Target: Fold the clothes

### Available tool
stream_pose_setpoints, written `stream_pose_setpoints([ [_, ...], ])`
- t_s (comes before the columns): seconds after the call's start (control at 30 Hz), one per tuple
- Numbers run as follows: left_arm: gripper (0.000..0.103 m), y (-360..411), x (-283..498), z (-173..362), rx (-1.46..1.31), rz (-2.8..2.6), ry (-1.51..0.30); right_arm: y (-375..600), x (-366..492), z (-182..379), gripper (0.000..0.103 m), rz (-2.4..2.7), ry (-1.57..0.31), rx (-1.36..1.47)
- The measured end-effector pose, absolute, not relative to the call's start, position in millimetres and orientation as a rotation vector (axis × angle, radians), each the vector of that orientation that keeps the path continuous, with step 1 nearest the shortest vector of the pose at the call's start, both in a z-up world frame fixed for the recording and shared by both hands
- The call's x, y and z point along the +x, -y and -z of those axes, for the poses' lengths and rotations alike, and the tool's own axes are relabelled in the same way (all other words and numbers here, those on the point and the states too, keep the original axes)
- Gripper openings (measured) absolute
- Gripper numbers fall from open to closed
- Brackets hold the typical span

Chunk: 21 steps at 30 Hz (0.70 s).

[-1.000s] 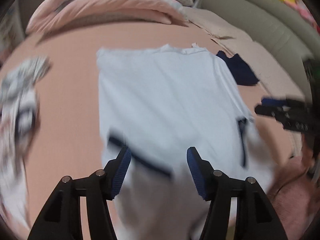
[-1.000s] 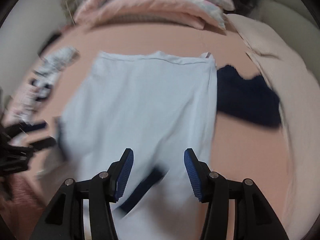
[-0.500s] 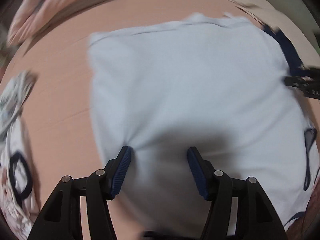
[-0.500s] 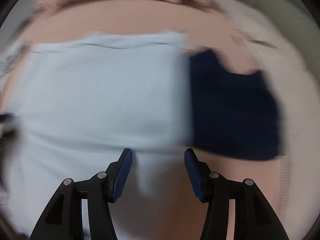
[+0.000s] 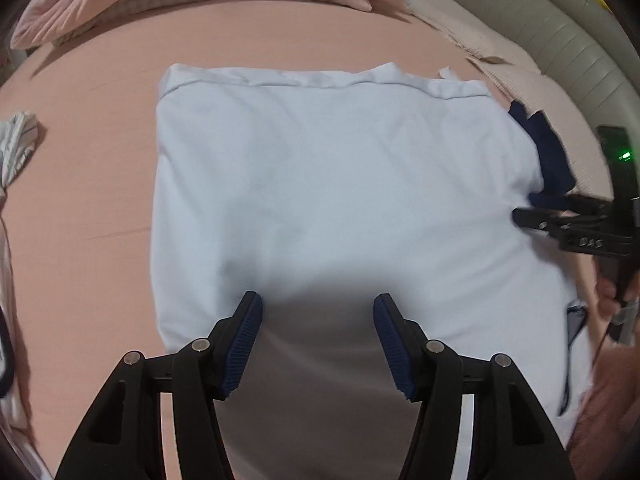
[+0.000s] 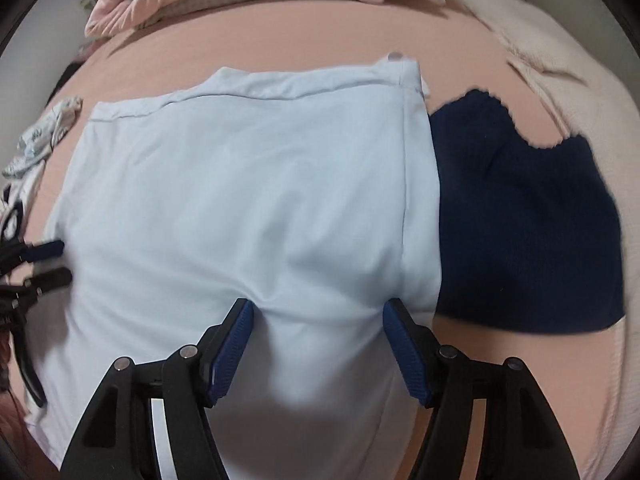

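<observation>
Pink bed [image 5: 92,184], pale blue shirt [image 5: 328,184] spread flat; left gripper [image 5: 318,316] closing, right gripper [image 6: 316,320] agape, fingertips pressing shirt

Pale blue shirt [image 5: 328,184] lies flat on the pink bed [image 5: 80,200], sides folded in, hem at far edge; navy garment [image 6: 520,232] lies just beside its right edge.

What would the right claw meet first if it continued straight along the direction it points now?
Most likely the light blue shirt: the right claw points steeply down, open, with the fabric right at its fingertips, possibly already touching. The pink bed sheet lies beneath.
</observation>
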<state>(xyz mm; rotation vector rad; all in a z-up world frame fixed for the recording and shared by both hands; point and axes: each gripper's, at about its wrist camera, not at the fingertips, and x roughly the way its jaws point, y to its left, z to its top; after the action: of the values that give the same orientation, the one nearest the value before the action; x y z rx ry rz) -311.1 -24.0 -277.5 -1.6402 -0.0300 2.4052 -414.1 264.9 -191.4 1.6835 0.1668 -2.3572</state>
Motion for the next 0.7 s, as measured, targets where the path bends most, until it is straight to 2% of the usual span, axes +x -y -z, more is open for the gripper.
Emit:
stream_pose_setpoints([
  [0.03,0.050,33,-312,276,-1.661,-2.437,0.020,-273,-414,190,0.051,2.376,-0.150,1.692],
  [0.1,0.049,54,-314,272,-1.688,-2.497,0.076,-294,-413,189,0.031,2.381,-0.075,1.725],
  [0.17,0.049,72,-317,265,-1.707,-2.576,0.091,-307,-414,179,0.031,2.395,0.014,1.719],
  [0.2,0.049,78,-321,259,-1.678,-2.568,0.147,-310,-416,170,0.035,2.409,0.041,1.689],
  [0.27,0.049,81,-332,246,-1.611,-2.540,0.216,-308,-423,152,0.035,2.415,0.074,1.625],
  [0.4,0.049,59,-365,233,-1.529,-2.482,0.102,-267,-453,144,0.036,2.355,-0.081,1.591],
  [0.5,0.049,45,-389,245,-1.557,-2.385,0.087,-243,-473,162,0.036,2.276,-0.145,1.644],
  [0.7,0.048,58,-407,269,-1.626,-2.328,0.082,-250,-495,191,0.035,2.199,-0.072,1.676],
])
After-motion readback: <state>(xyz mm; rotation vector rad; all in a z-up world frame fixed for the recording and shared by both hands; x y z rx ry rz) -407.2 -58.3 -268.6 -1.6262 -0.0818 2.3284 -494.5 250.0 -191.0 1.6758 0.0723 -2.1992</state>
